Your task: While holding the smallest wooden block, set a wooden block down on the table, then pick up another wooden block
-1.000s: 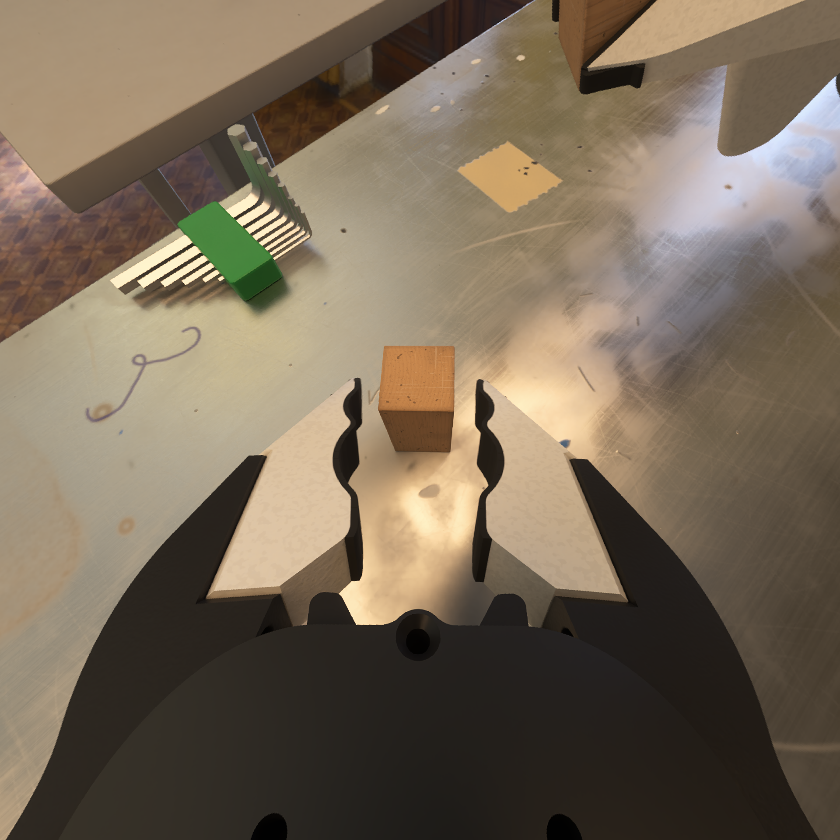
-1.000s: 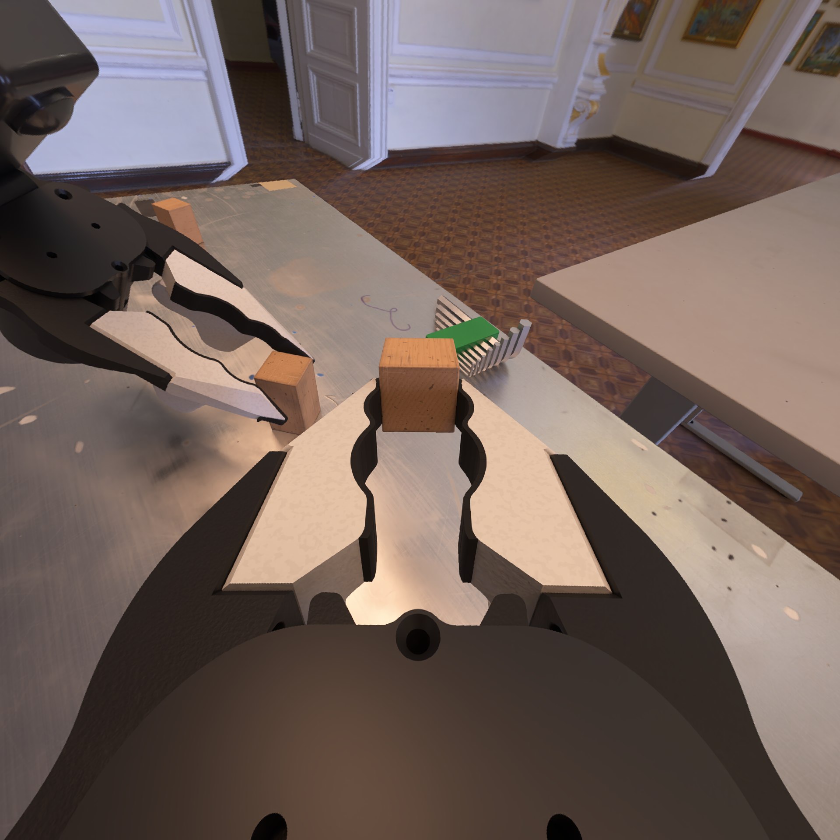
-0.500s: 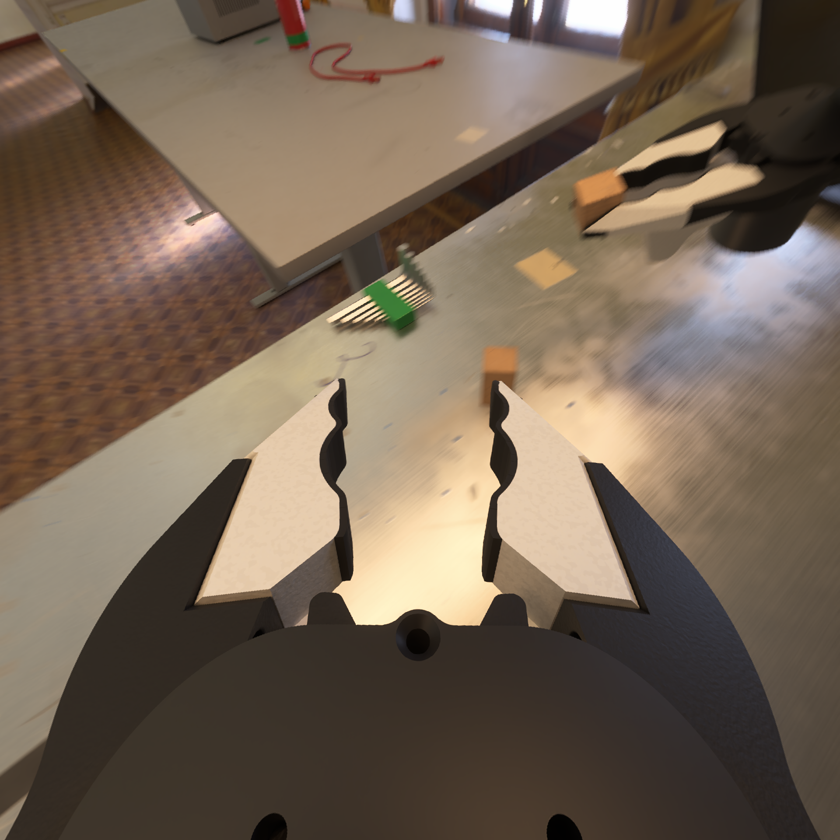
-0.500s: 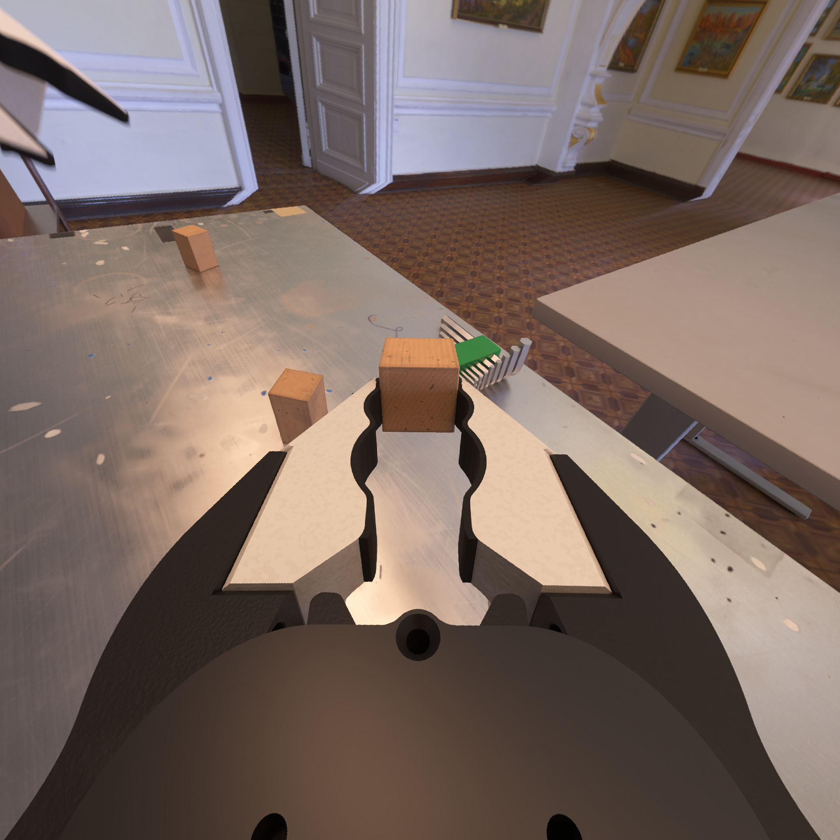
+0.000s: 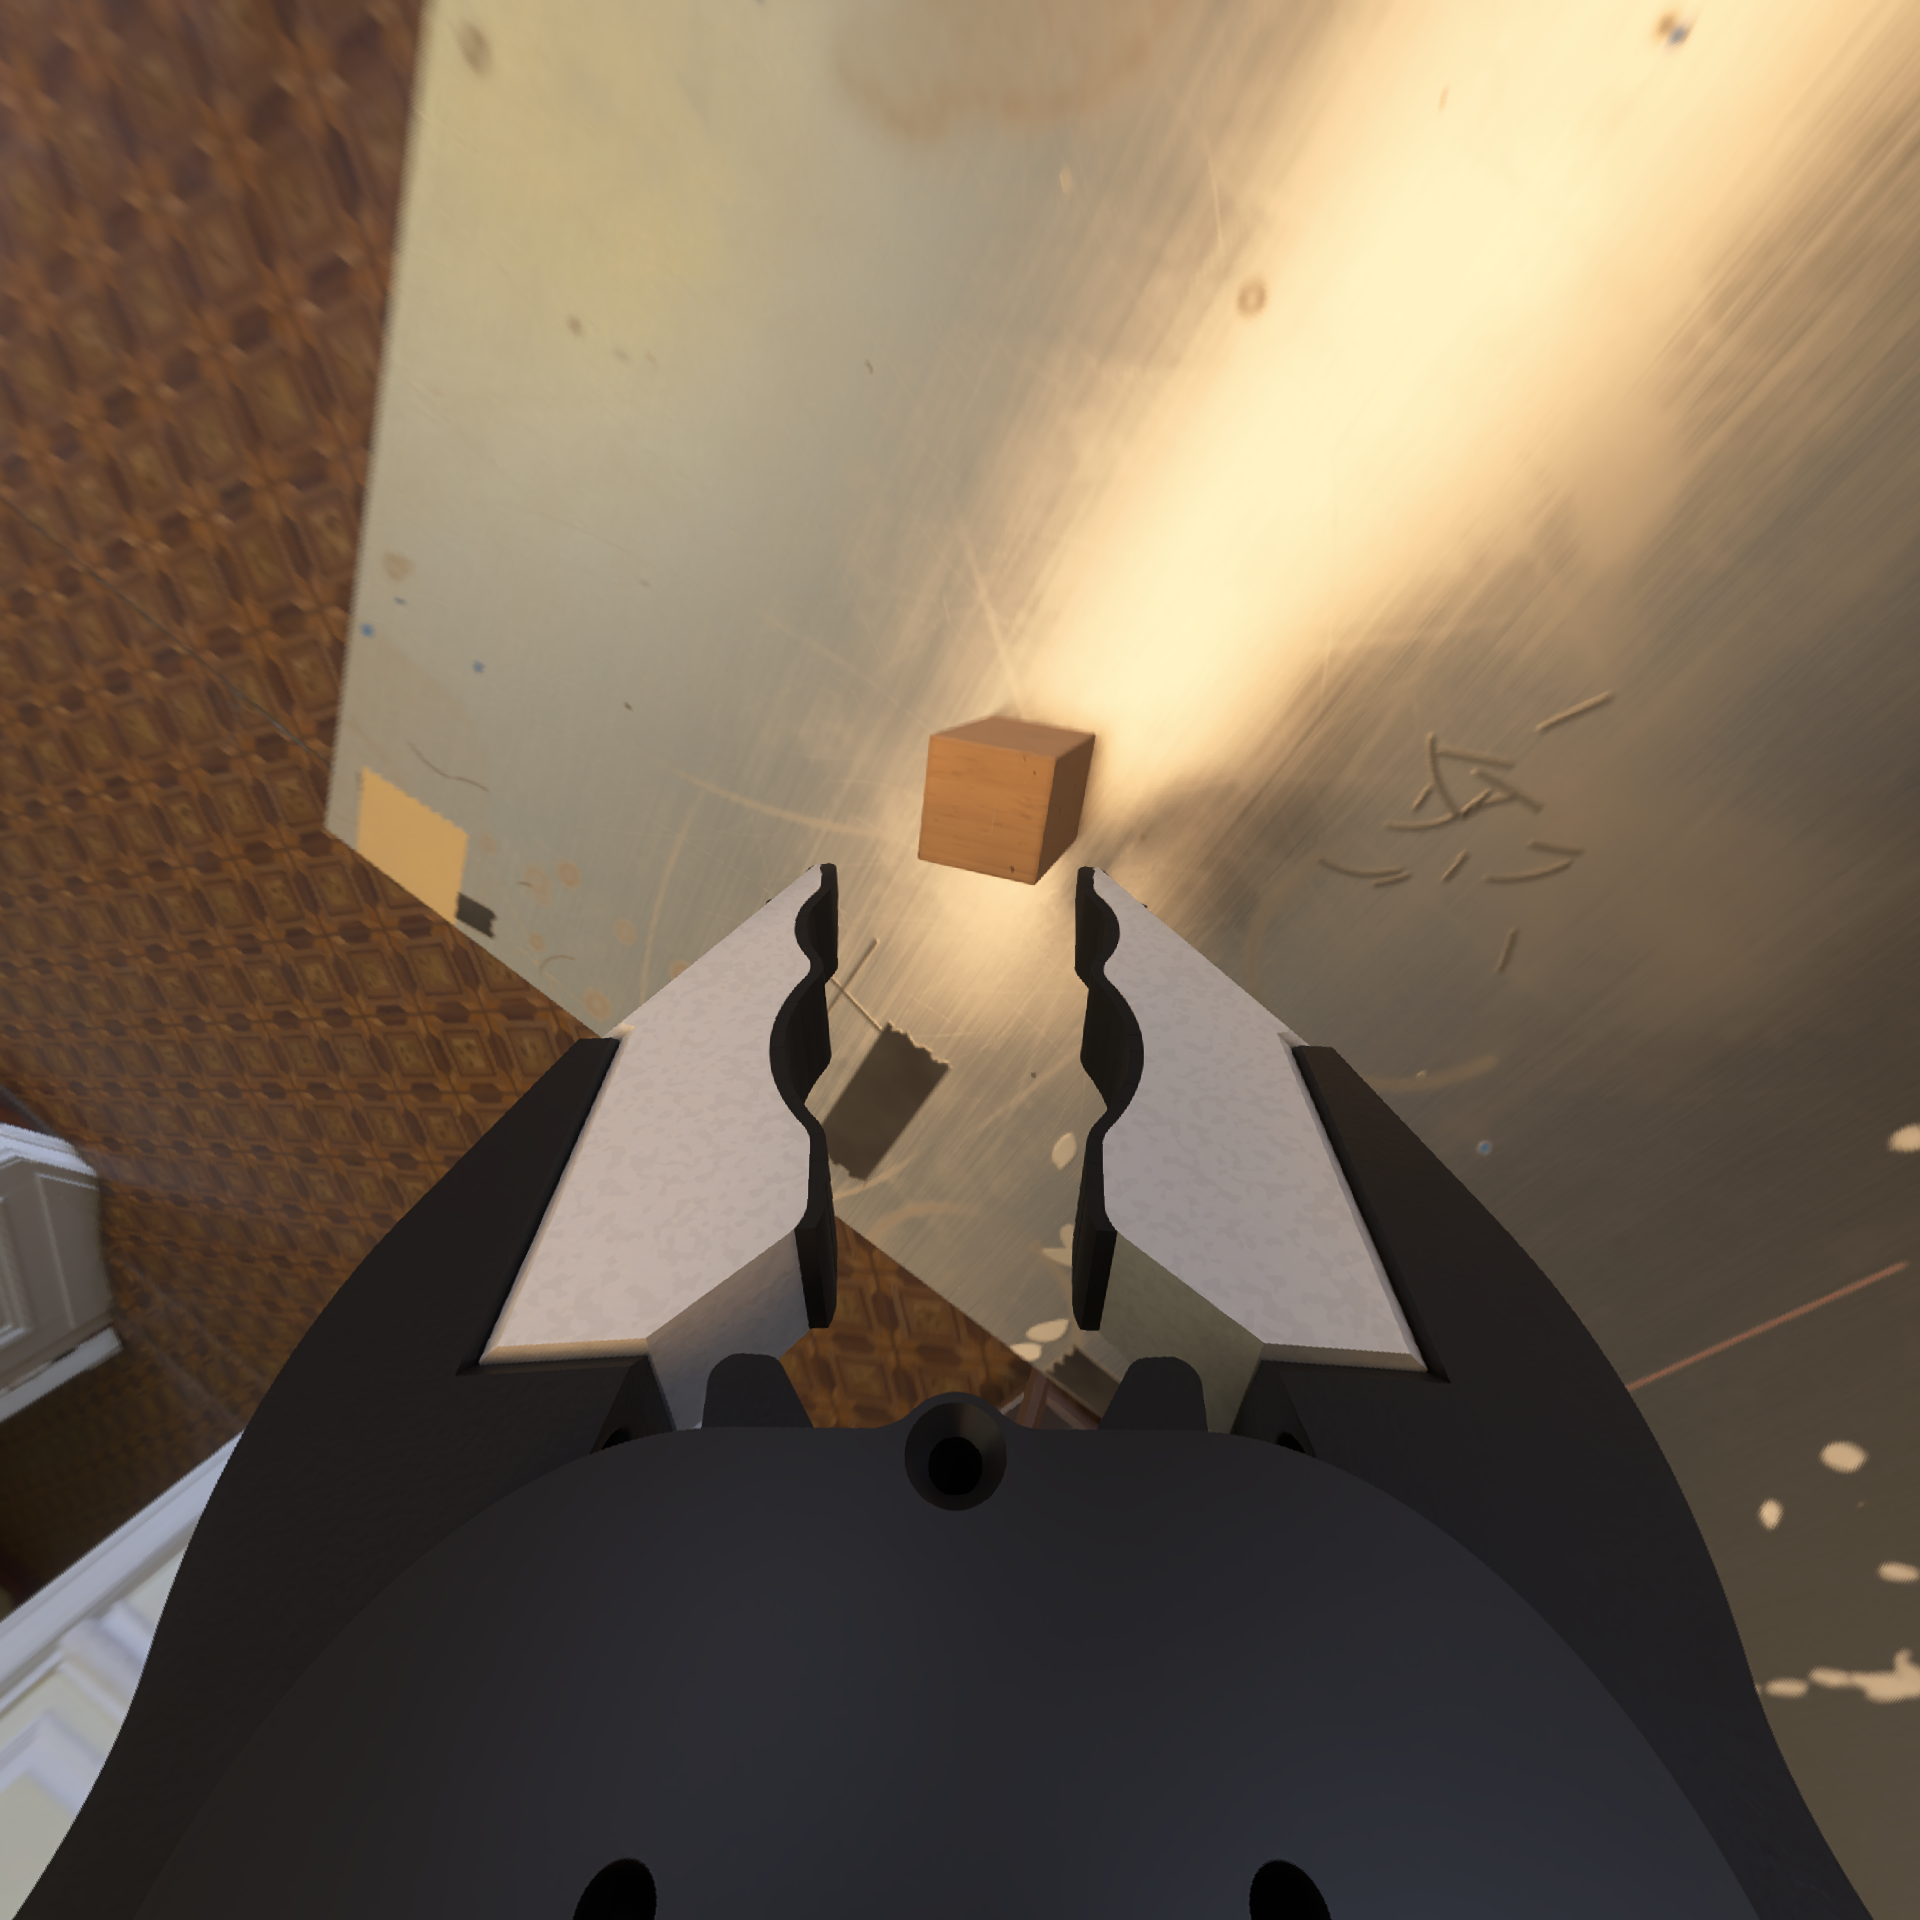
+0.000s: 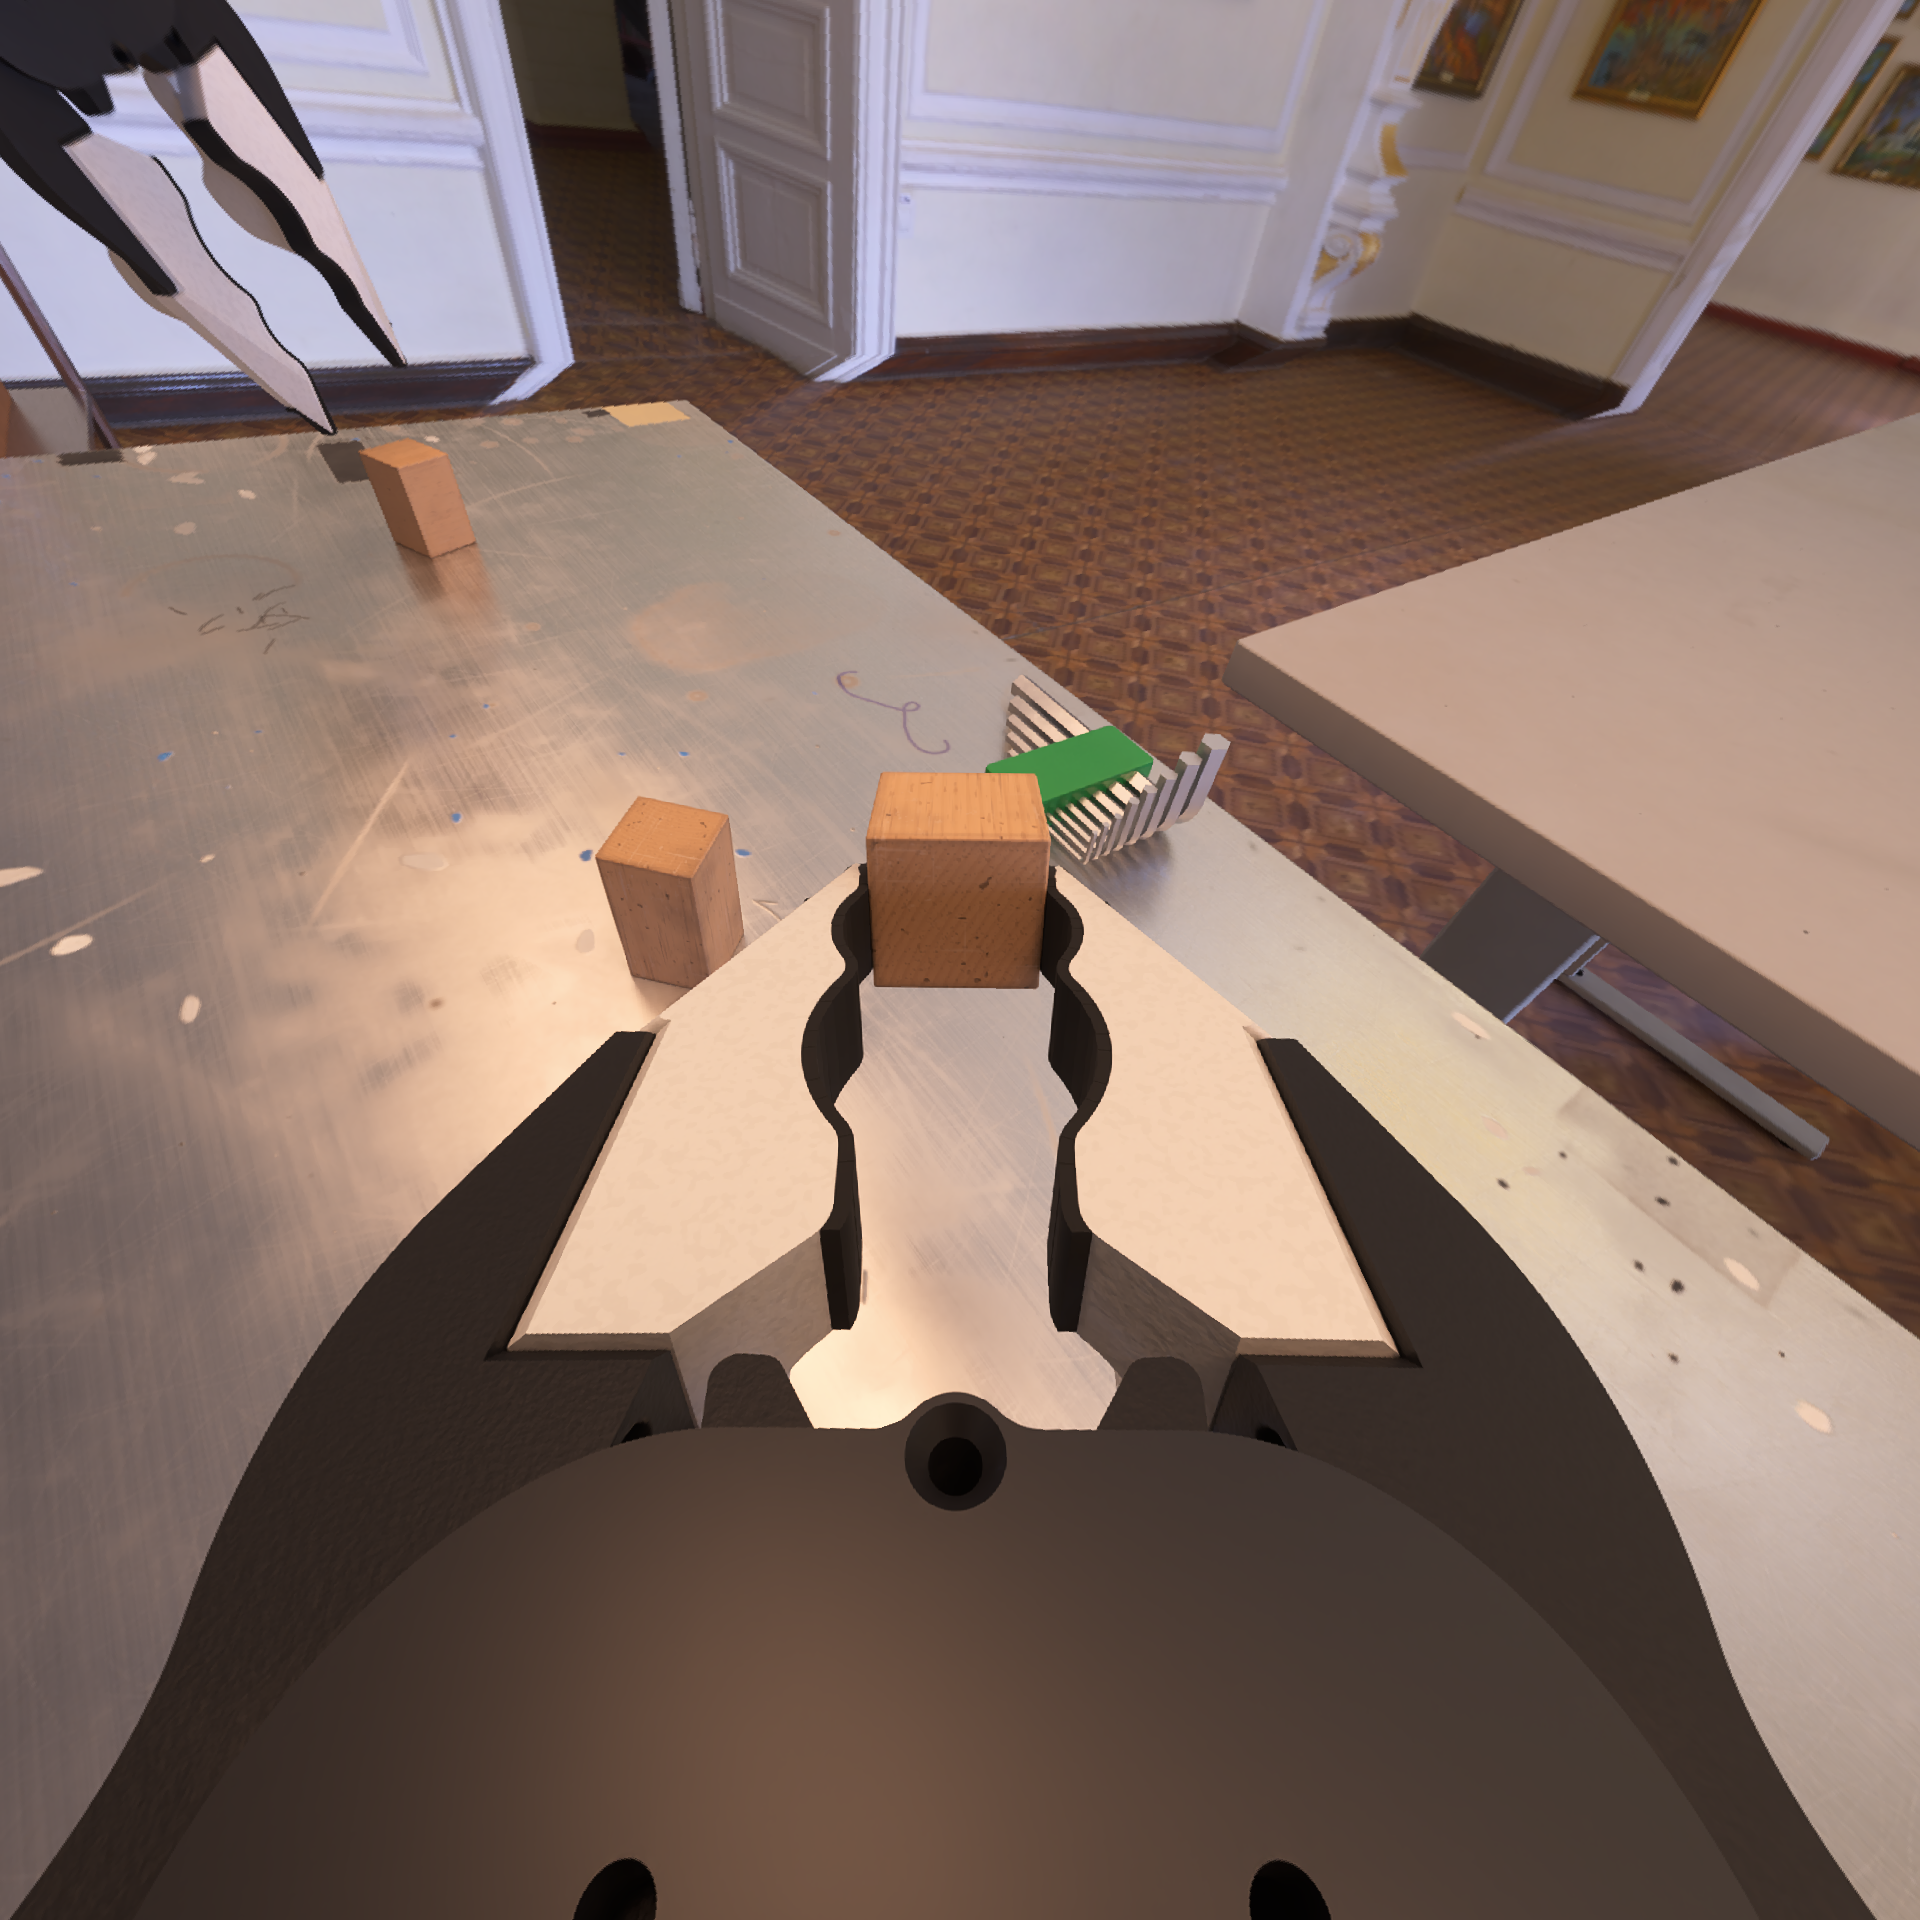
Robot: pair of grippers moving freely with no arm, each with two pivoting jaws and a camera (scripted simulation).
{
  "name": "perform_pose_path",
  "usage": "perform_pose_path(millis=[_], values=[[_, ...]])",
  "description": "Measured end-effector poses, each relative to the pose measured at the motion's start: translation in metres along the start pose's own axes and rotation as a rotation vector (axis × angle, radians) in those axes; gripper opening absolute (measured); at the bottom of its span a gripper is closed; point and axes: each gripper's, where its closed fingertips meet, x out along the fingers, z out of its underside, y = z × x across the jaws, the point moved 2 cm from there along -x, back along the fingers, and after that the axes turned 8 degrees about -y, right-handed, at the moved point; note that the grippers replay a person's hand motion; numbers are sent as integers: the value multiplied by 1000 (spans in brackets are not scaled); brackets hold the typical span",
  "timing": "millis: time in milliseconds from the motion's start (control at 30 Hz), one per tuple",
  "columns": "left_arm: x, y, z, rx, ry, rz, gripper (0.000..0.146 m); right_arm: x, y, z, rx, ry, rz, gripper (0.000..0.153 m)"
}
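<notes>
My right gripper (image 6: 956, 883) is shut on the smallest wooden block (image 6: 956, 899), a cube held at its tips above the metal table (image 6: 312, 1039). A taller wooden block (image 6: 673, 891) stands free on the table just left of it. A third wooden block (image 6: 419, 496) stands near the far corner. My left gripper (image 6: 358, 395) hangs open and empty in the air above that far block. In the left wrist view, the left gripper (image 5: 956, 878) points down with the far block (image 5: 1003, 800) just beyond its tips on the table (image 5: 727, 416).
A green-handled metal comb-like tool (image 6: 1081, 774) lies by the table's right edge. A second grey table (image 6: 1610, 675) stands to the right across a gap. The table corner with a tan patch (image 5: 410, 842) and the patterned floor (image 5: 187, 520) lie left of the far block.
My left gripper drew back from the taller block, leaving it standing on the table, rose and swung over to the far corner block. The right gripper kept its hold on the cube.
</notes>
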Motion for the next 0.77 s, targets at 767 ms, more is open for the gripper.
perform_pose_path(millis=[767], values=[[-29, 3, -5, 165, -121, 20, 30, -6, -1, -6, 21, 34, -27, 31]])
